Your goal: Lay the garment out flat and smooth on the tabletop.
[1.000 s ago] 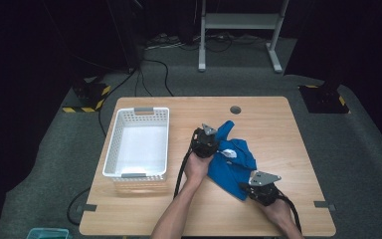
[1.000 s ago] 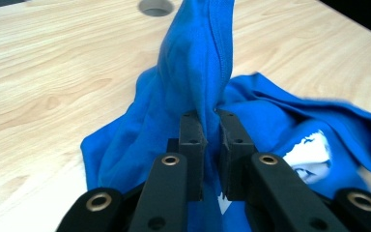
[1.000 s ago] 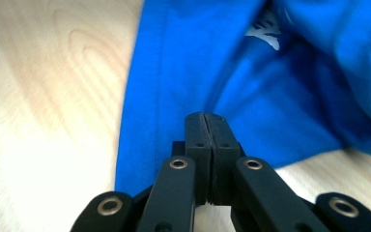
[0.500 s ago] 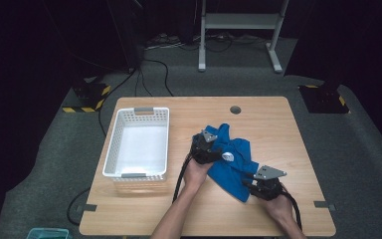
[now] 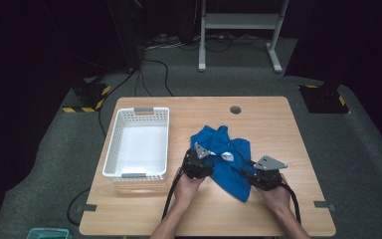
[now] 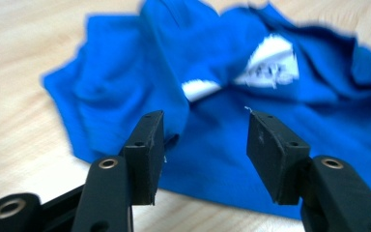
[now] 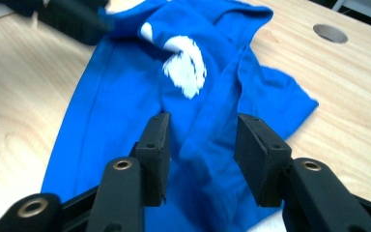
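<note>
A blue shirt (image 5: 229,164) with a white print (image 6: 270,60) lies crumpled on the wooden table (image 5: 268,119), right of the basket. My left gripper (image 5: 205,160) hovers at the shirt's left edge. Its jaws have just been opening and stand apart over the cloth (image 6: 205,130), pinching nothing. At the shirt's near right corner is my right gripper (image 5: 252,173). Its jaws have also just been opening and stand apart above a fold (image 7: 200,130) without pressing it. The left gripper also appears dark and blurred at the top left of the right gripper view (image 7: 72,19).
A white slotted basket (image 5: 113,144), empty, stands on the left part of the table. A round cable hole (image 5: 236,109) is near the far edge. Beyond the table are floor cables, a metal stand (image 5: 238,22) and yellow-black striped blocks (image 5: 87,97).
Both grippers have let go of the shirt. The left one came back toward the near edge and the right one shifted slightly away. The shirt now lies looser and wider.
</note>
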`<action>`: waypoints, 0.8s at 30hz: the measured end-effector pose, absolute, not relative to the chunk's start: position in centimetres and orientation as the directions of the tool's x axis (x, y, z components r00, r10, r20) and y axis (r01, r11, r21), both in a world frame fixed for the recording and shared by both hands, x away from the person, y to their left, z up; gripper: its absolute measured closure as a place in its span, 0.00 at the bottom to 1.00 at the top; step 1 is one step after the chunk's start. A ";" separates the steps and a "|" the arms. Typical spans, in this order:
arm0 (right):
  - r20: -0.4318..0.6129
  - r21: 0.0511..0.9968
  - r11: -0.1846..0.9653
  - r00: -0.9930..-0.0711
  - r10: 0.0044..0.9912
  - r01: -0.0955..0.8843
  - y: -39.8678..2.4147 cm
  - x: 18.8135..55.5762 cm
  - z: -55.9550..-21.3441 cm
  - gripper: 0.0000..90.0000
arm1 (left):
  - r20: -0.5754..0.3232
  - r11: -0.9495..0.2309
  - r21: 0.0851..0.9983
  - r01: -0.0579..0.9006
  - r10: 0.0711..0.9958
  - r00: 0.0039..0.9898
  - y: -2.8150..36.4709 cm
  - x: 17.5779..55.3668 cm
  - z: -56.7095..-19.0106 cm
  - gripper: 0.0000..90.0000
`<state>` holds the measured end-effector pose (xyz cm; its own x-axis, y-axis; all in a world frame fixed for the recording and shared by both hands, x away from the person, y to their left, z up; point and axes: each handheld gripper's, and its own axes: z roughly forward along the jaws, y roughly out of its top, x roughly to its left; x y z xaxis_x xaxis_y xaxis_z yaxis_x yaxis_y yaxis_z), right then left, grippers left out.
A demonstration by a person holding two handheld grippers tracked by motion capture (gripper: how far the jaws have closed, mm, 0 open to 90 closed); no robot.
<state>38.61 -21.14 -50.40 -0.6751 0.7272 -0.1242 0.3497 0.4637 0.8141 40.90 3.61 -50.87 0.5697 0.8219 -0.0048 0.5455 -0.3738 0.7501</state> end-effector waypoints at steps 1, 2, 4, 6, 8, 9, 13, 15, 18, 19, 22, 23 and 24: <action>-0.124 0.814 0.462 -0.674 0.729 0.351 -20.8 38.9 -50.4 0.62 | -0.006 -0.377 0.746 0.548 0.820 0.572 3.3 41.0 -51.2 0.54; -0.125 0.815 0.463 -0.673 0.729 0.350 -20.5 39.2 -50.3 0.62 | -0.006 -0.377 0.746 0.548 0.820 0.572 3.3 41.0 -51.2 0.54; -0.122 0.811 0.465 -0.674 0.729 0.356 -19.9 39.7 -50.4 0.61 | 0.004 -0.389 0.736 0.554 0.820 0.572 2.9 41.3 -51.8 0.54; -0.128 0.810 0.468 -0.673 0.728 0.352 -19.6 40.0 -50.4 0.61 | 0.016 -0.400 0.727 0.557 0.822 0.569 2.5 41.5 -52.3 0.54; -0.127 0.802 0.474 -0.673 0.729 0.362 -19.1 40.6 -50.7 0.61 | 0.016 -0.402 0.721 0.565 0.824 0.566 2.3 41.7 -52.7 0.54; -0.129 0.798 0.478 -0.670 0.731 0.368 -18.9 40.8 -50.9 0.61 | 0.013 -0.399 0.719 0.570 0.827 0.563 2.3 41.7 -52.9 0.54; -0.130 0.765 0.501 -0.666 0.735 0.404 -18.0 41.9 -52.0 0.65 | 0.007 -0.409 0.715 0.567 0.815 0.579 2.2 41.7 -53.2 0.58; -0.127 0.760 0.504 -0.668 0.734 0.409 -17.9 42.0 -52.1 0.67 | 0.011 -0.419 0.713 0.561 0.808 0.589 2.1 41.6 -53.2 0.61; -0.137 0.737 0.532 -0.679 0.721 0.416 -17.4 42.4 -52.7 0.88 | 0.013 -0.427 0.727 0.538 0.791 0.611 2.1 41.4 -53.3 0.67; -0.142 0.728 0.542 -0.680 0.719 0.421 -17.4 42.6 -53.0 1.00 | 0.009 -0.424 0.736 0.527 0.785 0.619 2.1 41.1 -53.4 0.74; -0.130 0.727 0.528 -0.667 0.734 0.439 -17.7 42.8 -53.0 1.00 | 0.031 -0.454 0.737 0.501 0.763 0.646 2.1 40.6 -53.4 0.90; -0.131 0.729 0.523 -0.660 0.740 0.441 -17.8 42.8 -52.9 1.00 | 0.043 -0.469 0.732 0.494 0.756 0.654 2.0 40.5 -53.4 0.93; -0.130 0.732 0.518 -0.656 0.743 0.442 -18.0 42.9 -52.9 1.00 | 0.053 -0.481 0.728 0.489 0.750 0.660 1.9 40.4 -53.3 0.95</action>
<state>42.90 -18.03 -52.88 -0.6565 0.7431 -0.1297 0.4423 0.5185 0.7318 40.38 1.90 -53.30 0.6596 0.7498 0.0525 0.4890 -0.4811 0.7276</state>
